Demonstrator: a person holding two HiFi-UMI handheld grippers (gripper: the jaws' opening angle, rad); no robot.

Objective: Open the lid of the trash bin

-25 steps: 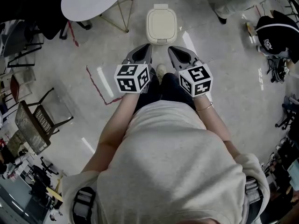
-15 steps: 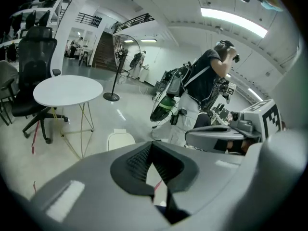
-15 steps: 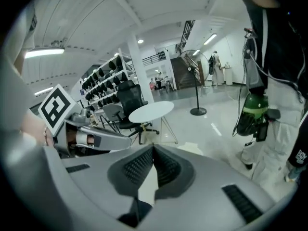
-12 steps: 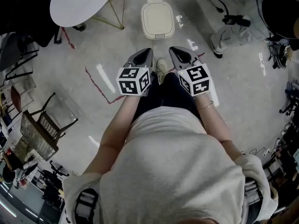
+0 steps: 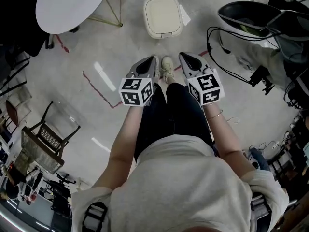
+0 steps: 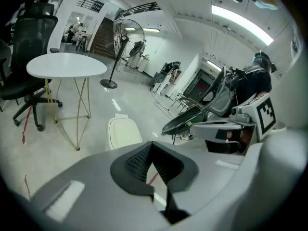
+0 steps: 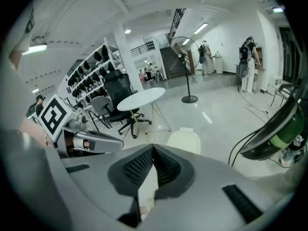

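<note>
Fingers (image 6: 137, 165) on my left gripper (image 5: 153, 60) meet at their tips with nothing between them. The right gripper (image 5: 182, 56) reads the same in its own view, pads closed tip to tip and empty. I have both held side by side, pointing forward, neither touching anything. A pale shoe (image 5: 167, 67) rests on the floor (image 5: 120, 47) between them.

Past the shoe, a stretch of floor separates the grippers from the bin (image 5: 162, 16), which is well apart from both. The bin stands upright with its lid closed and facing up. Its long axis runs straight away from me, hinge tab at the far end and front lip toward the grippers. It sits nearly in line with the gap between the two grippers.

A red tape line (image 5: 99, 92) crosses the floor to the left. Near the bin on its left stands a round white table (image 5: 72, 4) on thin wire legs. To the bin's right is a black chair shell (image 5: 251, 14).
</note>
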